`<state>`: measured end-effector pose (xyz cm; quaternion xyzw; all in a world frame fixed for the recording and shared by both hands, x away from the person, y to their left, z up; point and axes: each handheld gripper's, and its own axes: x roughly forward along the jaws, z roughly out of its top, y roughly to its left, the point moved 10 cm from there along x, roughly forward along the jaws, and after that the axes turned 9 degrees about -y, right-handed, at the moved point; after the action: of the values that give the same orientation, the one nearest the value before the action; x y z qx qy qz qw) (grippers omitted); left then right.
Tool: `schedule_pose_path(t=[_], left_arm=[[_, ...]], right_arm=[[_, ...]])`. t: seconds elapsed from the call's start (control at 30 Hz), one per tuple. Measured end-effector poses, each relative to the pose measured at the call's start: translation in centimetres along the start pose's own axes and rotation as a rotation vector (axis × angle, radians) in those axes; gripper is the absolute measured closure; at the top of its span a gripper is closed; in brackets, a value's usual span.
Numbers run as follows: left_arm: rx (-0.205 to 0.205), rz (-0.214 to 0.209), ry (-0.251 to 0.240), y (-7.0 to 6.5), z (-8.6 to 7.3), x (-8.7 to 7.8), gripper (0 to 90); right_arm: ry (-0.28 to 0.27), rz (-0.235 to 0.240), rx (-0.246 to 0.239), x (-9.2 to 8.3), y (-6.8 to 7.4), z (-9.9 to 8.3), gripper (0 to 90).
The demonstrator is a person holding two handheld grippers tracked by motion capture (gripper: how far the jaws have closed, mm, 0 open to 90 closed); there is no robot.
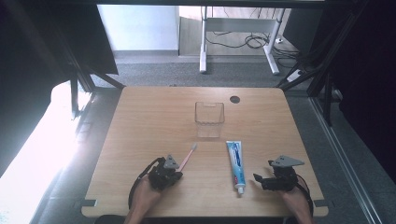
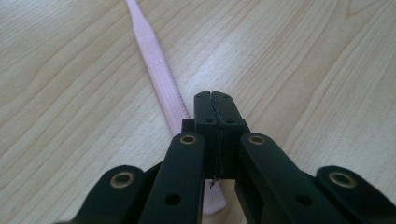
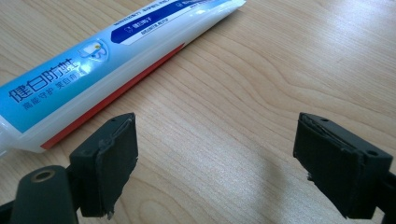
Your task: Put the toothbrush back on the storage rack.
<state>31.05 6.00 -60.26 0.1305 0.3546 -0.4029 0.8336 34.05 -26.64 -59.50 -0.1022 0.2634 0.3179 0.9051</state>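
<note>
A pink toothbrush (image 1: pixel 189 156) lies on the wooden table (image 1: pixel 140 121), slanting toward a clear plastic cup (image 1: pixel 209 119) at the table's middle. My left gripper (image 1: pixel 176 169) rests at the toothbrush's near end. In the left gripper view the toothbrush (image 2: pixel 159 74) runs along the left side of my left gripper (image 2: pixel 214 96) and passes under it; the jaws are shut with nothing between them. A blue and white toothpaste tube (image 1: pixel 237 165) lies right of the toothbrush, cap toward me. My right gripper (image 1: pixel 259 179) stands open just right of the cap end, and in the right gripper view the tube (image 3: pixel 93 60) lies left of the jaws (image 3: pixel 215 154).
A round dark hole (image 1: pixel 235 99) sits in the tabletop behind the cup. Bare wood stretches on both sides of the cup and between the two grippers. Dark frame struts flank the table, and a white desk leg (image 1: pixel 203 51) stands on the floor beyond.
</note>
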Motion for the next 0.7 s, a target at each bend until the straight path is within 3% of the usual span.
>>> schedule_pose_path(t=[0.7], left_arm=[[-0.015, 0.041, 0.012, 3.1, -0.9, -1.5, 89.9]], right_arm=[[0.005, 0.004, -0.009, 0.1, 0.2, -0.1, 14.7]])
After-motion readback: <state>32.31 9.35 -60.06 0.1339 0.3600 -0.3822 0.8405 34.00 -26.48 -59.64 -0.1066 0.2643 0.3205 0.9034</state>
